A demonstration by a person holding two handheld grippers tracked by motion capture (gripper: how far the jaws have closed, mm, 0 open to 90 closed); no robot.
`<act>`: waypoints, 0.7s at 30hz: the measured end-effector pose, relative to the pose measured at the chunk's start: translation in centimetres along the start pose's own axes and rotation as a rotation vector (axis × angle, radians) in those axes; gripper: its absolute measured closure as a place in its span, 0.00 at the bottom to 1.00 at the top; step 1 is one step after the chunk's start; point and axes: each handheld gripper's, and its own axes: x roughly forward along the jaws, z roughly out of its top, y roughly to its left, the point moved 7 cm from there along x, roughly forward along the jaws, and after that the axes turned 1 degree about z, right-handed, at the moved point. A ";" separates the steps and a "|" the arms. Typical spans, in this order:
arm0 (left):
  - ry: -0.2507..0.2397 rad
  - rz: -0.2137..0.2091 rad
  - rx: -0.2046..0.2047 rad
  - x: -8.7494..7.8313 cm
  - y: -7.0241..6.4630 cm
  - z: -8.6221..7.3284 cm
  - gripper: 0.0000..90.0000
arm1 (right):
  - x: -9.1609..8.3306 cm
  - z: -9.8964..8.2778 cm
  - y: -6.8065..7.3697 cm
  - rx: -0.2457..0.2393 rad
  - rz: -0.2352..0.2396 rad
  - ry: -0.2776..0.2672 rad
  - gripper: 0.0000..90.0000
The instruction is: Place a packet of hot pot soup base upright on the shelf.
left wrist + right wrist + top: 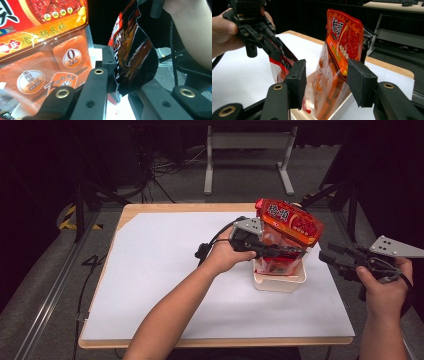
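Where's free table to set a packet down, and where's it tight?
Free: the white sheet left of the left gripper, out to the table's wooden edge, and the strip in front of the white box. Crowded: the box, holding the tall orange packet, where the left gripper pinches a dark packet; the right gripper hovers beside it.

Item count: two snack packets, namely one orange packet (292,222) and one dark red-and-black packet (132,57), one white box (280,281), one white sheet (165,270) on one wooden surface (130,212), and two hand-held grippers, left (280,251) and right (327,255).
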 end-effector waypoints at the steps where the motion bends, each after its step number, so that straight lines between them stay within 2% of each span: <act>1: 0.000 -0.004 0.001 0.1 0.0 0.0 0.98 | -0.1 0.0 -0.1 0.001 -0.001 -0.002 0.56; 9: -0.014 -0.015 -0.012 1.1 0.0 -0.6 0.97 | -0.1 0.0 0.0 0.009 -0.001 -0.004 0.56; 14: -0.019 -0.012 -0.029 1.4 0.2 -1.2 0.97 | 0.1 0.0 0.1 0.003 0.004 0.000 0.56; 18: -0.007 -0.007 -0.027 1.7 0.2 -1.8 0.97 | 0.3 -0.1 0.2 0.003 0.010 0.005 0.56; 21: -0.022 -0.008 -0.037 1.7 0.2 -2.1 0.97 | 0.5 -0.2 0.2 0.001 0.012 0.010 0.56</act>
